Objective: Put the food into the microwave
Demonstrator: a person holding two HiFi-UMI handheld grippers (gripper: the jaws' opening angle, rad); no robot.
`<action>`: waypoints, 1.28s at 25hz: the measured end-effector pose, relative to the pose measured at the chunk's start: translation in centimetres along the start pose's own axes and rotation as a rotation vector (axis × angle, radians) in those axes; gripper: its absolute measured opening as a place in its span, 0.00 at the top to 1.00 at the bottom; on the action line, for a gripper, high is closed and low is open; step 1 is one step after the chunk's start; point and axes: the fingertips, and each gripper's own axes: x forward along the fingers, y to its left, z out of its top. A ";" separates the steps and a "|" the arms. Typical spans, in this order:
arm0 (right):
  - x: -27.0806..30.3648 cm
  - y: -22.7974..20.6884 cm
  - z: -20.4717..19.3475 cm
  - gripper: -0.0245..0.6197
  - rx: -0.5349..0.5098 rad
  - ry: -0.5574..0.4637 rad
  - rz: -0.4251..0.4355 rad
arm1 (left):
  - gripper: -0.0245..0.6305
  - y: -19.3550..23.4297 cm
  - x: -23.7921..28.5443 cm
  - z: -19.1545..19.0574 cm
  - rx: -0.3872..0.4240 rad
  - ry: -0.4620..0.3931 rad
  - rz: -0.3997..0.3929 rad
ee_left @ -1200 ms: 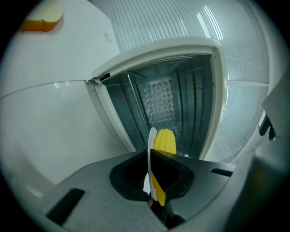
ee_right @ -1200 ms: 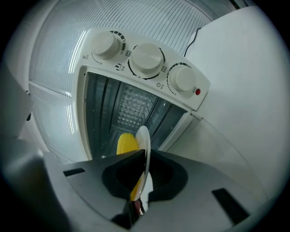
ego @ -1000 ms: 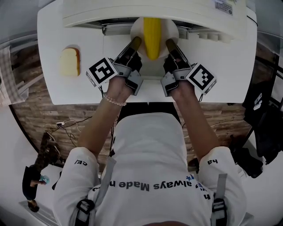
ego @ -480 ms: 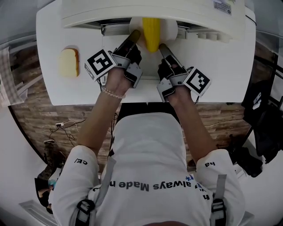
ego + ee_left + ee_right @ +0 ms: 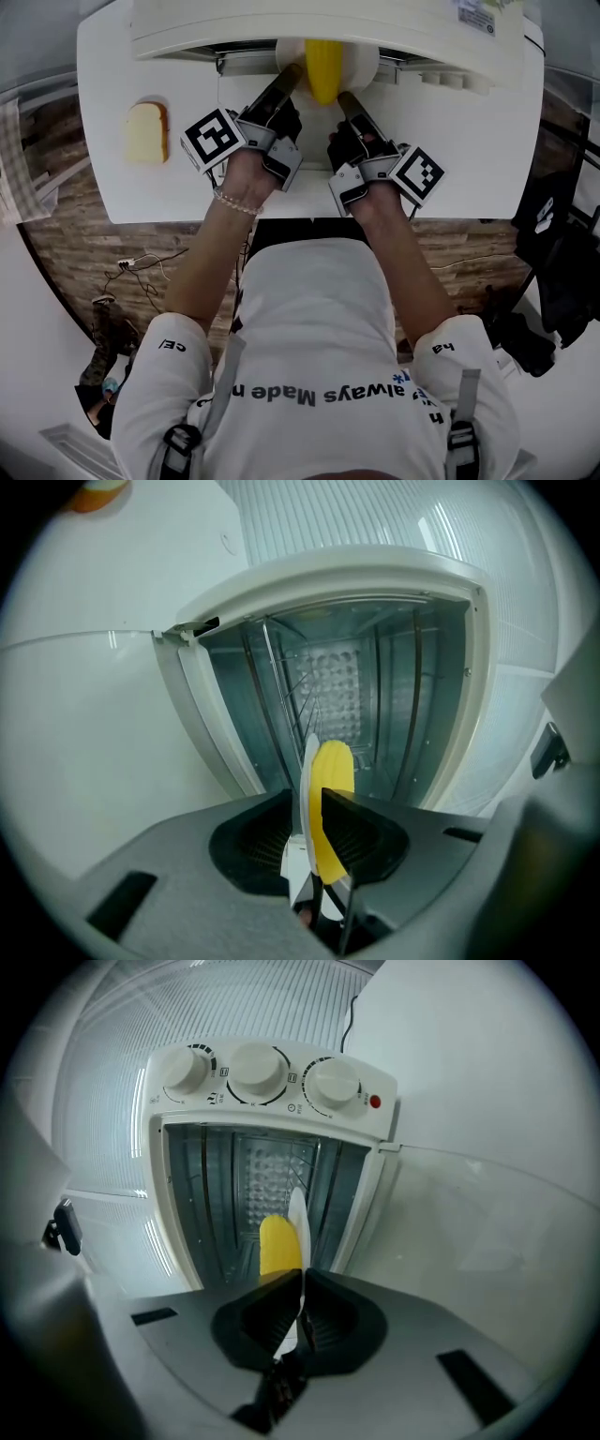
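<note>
Corn [image 5: 323,67], one yellow cob, lies on a white plate [image 5: 361,64] that sits partway through the open mouth of the microwave [image 5: 328,23], just ahead of both grippers. The left gripper [image 5: 289,79] is clamped on the plate's rim on its own side and the right gripper [image 5: 343,97] on the opposite rim, each pair of jaws pinched on the thin edge, with the cob between them. The load looks to be at the threshold. What seems left is to slide it fully in, let go, draw back and shut the door. A slice of bread [image 5: 148,131] lies untouched on the table [image 5: 487,141], well off to the left gripper's left. Whether it must go in too, I cannot say. From the head view the microwave's top hides the far part of plate and cob, and no view shows whether the plate rests on the rack.
</note>
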 end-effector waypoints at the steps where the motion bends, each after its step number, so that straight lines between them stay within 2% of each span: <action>1: 0.2 0.2 0.1 0.93 -0.002 -0.001 0.001 | 0.85 0.0 -0.2 -0.2 -0.005 -0.001 0.000; 5: 0.8 0.3 0.5 0.93 -0.007 0.005 -0.002 | 0.85 0.1 -0.9 -0.9 -0.010 -0.011 0.016; 9: 1.6 0.4 0.9 0.93 -0.008 0.007 0.002 | 0.93 0.6 -0.8 -0.4 -0.012 -0.022 0.043; 15: 4.4 -0.7 3.0 0.93 0.012 -0.002 -0.012 | 0.93 1.9 2.2 1.4 -0.047 -0.029 0.043; 23: 4.3 0.8 2.8 0.93 0.015 -0.016 0.004 | 0.93 0.4 1.8 1.8 -0.025 -0.043 0.035; 32: 5.3 1.1 3.5 0.93 0.007 -0.021 0.000 | 0.93 0.7 2.3 2.5 -0.002 -0.046 0.075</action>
